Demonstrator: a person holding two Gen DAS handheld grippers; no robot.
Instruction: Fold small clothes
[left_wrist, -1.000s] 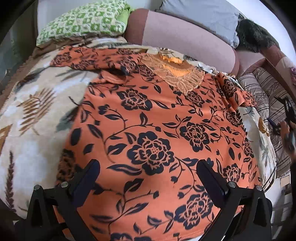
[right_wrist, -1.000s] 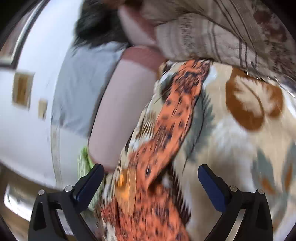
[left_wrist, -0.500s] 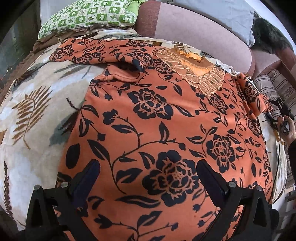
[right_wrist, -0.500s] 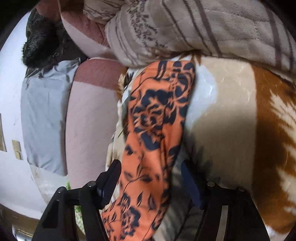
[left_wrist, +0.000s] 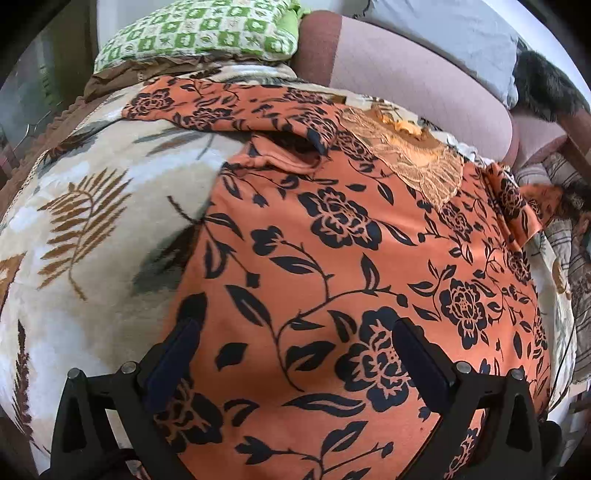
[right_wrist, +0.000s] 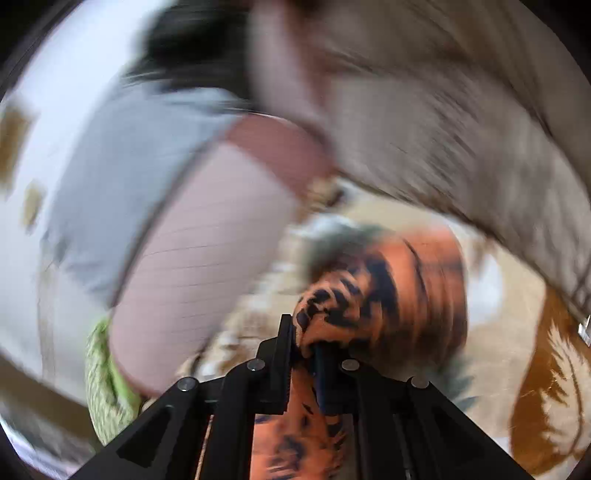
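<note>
Garment (left_wrist: 332, 258) flat on blanket (left_wrist: 92, 240), pillow (left_wrist: 199, 33) behind, bolster (left_wrist: 406, 74) along far edge.

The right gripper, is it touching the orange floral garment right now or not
Touching. In the right wrist view the right gripper has its jaws shut on a bunched fold of the orange floral garment, with fabric pinched between the fingers and spilling out either side.

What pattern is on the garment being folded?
Black roses and leaves on orange garment; clearest in the left wrist view.
</note>
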